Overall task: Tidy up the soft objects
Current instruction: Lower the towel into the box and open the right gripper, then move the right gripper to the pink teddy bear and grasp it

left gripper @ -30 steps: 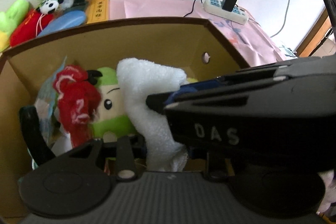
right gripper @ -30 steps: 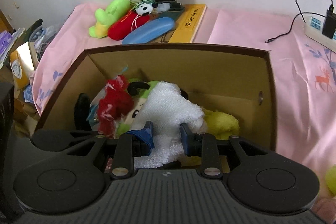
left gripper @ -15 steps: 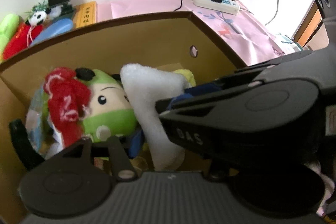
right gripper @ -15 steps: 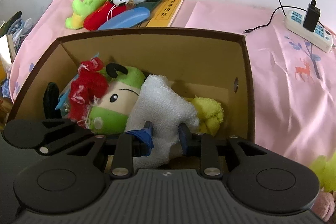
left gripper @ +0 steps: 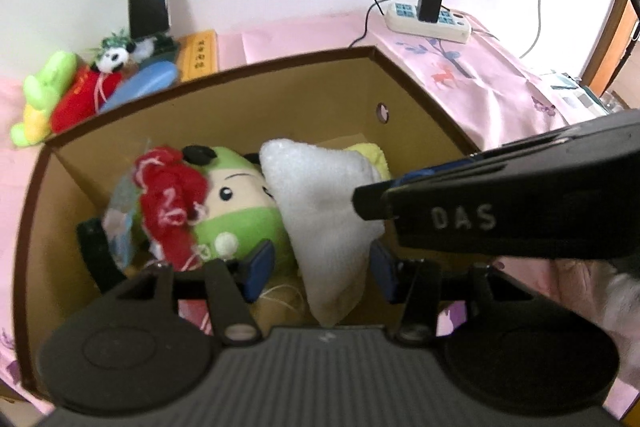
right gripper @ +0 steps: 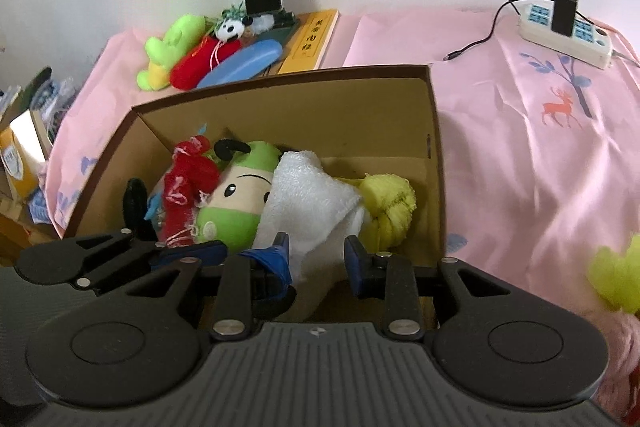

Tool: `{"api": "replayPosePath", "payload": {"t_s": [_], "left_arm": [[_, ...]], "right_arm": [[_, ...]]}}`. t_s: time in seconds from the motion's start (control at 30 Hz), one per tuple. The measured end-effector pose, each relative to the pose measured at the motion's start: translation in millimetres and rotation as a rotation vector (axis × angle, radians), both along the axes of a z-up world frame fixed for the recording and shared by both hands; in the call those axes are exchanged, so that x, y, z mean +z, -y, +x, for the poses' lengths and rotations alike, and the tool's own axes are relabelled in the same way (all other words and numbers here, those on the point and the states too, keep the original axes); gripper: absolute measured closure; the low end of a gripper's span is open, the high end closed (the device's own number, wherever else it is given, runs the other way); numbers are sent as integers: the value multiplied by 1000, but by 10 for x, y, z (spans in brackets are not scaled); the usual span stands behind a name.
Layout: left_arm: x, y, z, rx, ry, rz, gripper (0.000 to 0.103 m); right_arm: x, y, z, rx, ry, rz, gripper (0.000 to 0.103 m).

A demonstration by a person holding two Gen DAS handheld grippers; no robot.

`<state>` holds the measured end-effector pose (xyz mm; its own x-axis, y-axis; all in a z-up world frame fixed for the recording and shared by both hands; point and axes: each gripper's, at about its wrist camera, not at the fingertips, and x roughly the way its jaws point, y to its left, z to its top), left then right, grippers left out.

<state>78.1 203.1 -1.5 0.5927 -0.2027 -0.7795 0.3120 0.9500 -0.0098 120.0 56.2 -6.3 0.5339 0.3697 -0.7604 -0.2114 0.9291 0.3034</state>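
White towel (right gripper: 308, 195) down inside the cardboard box (right gripper: 360, 107), propped between the green plush (right gripper: 236, 203) and the yellow cloth (right gripper: 390, 203), with a red woolly toy (right gripper: 188, 195) further left. Left claw (left gripper: 322, 269) moderately wide, just been opening, blue pads either side of the towel's lower end without pressing it. Right claw (right gripper: 318, 257) narrower, likewise just been opening, towel between its pads but let go. Box resting on pink cloth (right gripper: 520, 167).
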Motion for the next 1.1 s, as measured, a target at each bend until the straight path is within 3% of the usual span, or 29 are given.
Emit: {"api": "replayPosePath", "payload": {"t_s": [0.43, 0.67, 1.1], "left_arm": [[315, 339, -503, 17, 120, 80, 48], [379, 616, -697, -3, 143, 88, 46], [149, 1350, -920, -138, 75, 28, 42]], "right_arm": [[231, 520, -413, -38, 55, 133, 90], [267, 841, -629, -44, 71, 148, 90], [-96, 1671, -971, -125, 14, 93, 90]]}}
